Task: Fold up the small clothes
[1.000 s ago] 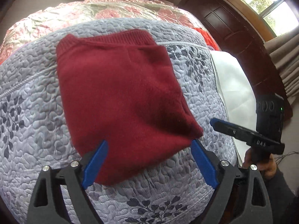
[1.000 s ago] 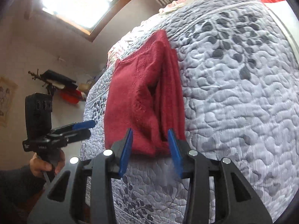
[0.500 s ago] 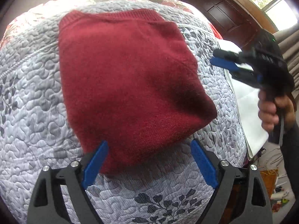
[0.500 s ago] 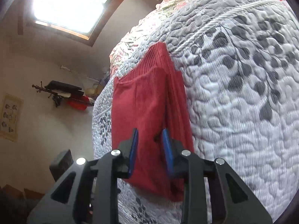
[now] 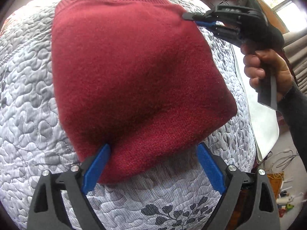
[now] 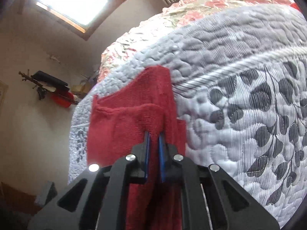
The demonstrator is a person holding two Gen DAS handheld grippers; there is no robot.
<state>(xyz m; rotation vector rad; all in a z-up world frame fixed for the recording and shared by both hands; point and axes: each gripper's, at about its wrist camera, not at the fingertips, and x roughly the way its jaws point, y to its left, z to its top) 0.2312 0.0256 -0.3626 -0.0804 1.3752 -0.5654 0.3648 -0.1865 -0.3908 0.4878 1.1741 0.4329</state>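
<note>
A folded red knit garment [image 5: 130,76] lies on the grey quilted bedspread [image 5: 25,99] of a bed. Its fabric is fuzzy and thick, with a ribbed band along the edge farthest from the left wrist camera; the near edge forms a rounded, doubled fold.

Left tool [image 5: 153,164]: its blue-padded fingers [image 5: 96,164] stand wide apart at the near edge of the garment. One pad touches the fold; the other sits just beside the garment's corner, over bare quilt. Nothing is clamped between them. The black frame of the tool is cut off by the bottom of the view.

Right tool [image 6: 154,143]: its two blue pads are drawn close together on a vertical pleat of the garment, with red knit filling the narrow gap and running down between the black arms. In the left wrist view the same tool [image 5: 193,18] meets the garment's far corner, gripped by a hand [image 5: 266,71] in a dark sleeve; its pad tips are partly hidden by the fabric.

The bedspread is stitched in a pebbled pattern with dark grey leaf prints. Beyond the garment, a pink floral cover [image 6: 201,5] lies crumpled. Wall items left of the garment in the right wrist view are too blurred to identify.
</note>
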